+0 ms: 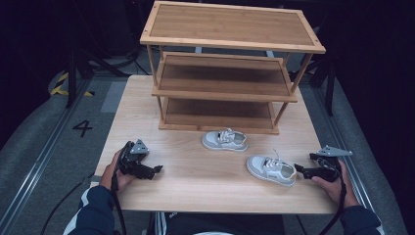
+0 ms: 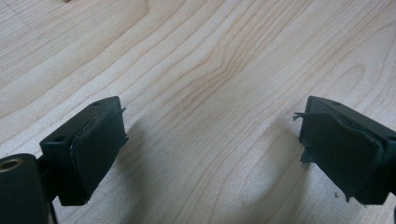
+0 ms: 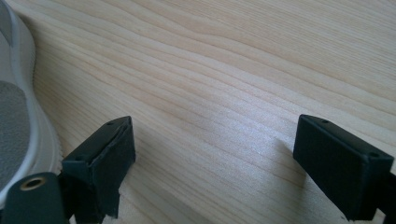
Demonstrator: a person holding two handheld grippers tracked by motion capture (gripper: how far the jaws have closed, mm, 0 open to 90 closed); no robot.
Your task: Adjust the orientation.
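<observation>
My right tool (image 1: 299,170) sits with jaws apart and empty on the desk (image 1: 205,181), just beside the near shoe (image 1: 271,169); my left tool (image 1: 157,169), also apart, lies well off. Nudging the shoe's heel could slide it; its loose laces may snag.

High view overlooks table (image 1: 195,181); gripper views skim it closely.

The high view is evenly lit from above on the pale wooden counter (image 1: 195,176), while the surroundings fall into near-black. Both gripper views are bright and soft, with diffuse shadows pooling on the wood grain beneath the black jaws. The grey-and-white sneaker (image 3: 14,121) at the edge is blurred.
</observation>
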